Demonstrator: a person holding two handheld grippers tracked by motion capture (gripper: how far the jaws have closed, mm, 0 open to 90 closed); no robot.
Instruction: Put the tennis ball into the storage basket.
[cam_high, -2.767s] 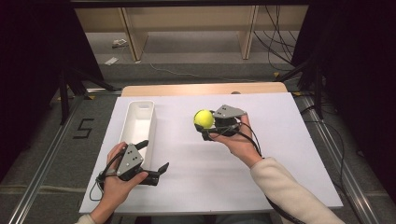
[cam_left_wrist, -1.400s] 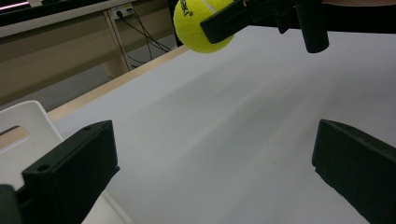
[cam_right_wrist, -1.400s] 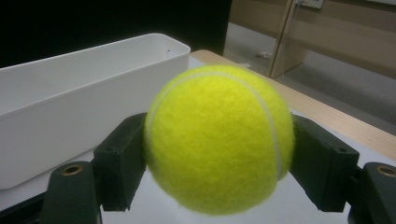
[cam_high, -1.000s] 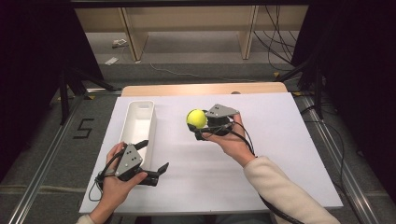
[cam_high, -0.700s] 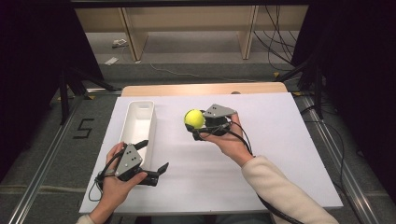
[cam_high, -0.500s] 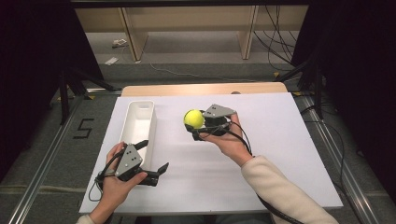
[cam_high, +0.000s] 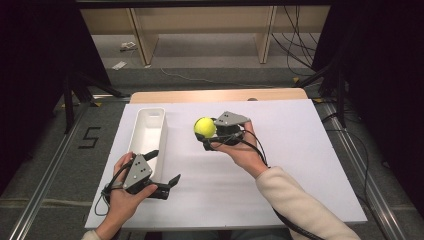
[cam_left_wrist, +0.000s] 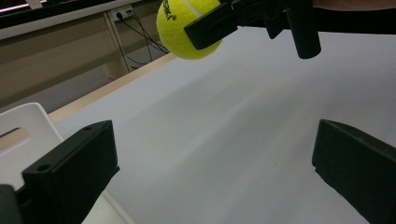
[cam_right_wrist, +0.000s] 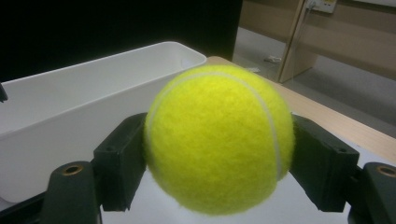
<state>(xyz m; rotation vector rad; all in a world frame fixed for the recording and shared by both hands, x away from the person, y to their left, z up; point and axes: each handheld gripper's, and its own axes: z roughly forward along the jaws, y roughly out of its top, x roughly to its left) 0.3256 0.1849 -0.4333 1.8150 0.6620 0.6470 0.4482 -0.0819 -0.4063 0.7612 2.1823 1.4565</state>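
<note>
White plastic forms the long bin (cam_high: 152, 131) at the left of the table (cam_high: 300, 165), its open top facing up and its interior bare as far as the high view shows. Just beside its near end, the left gripper (cam_high: 161, 181) rests low over the table with its jaws spread wide and nothing between them; the left gripper view confirms the gap, with only tabletop between the two black jaws.

To the right of the bin, the tennis ball (cam_high: 205, 127) is carried clear of the table surface, clamped in the right gripper (cam_high: 209, 134). In the right gripper view the jaws press the ball (cam_right_wrist: 218, 137) on opposite sides, near its widest line, with the bin wall (cam_right_wrist: 70, 100) directly behind it. The grip appears centred and secure.

The step in hand is judged to be transfer of the ball into the bin. Recommended procedure:

1. Keep the jaws closed at constant pressure; felt is compliant, and any loosening may let the ball roll out.
2. Carry the ball leftward above rim height, so that neither the ball nor the lower jaw strikes the near wall.
3. Centre it over the bin's width, then lower it inside before releasing, to limit bounce.
4. Keep the left gripper clear of the opening, or use it to steady the bin if the bin shifts.
</note>
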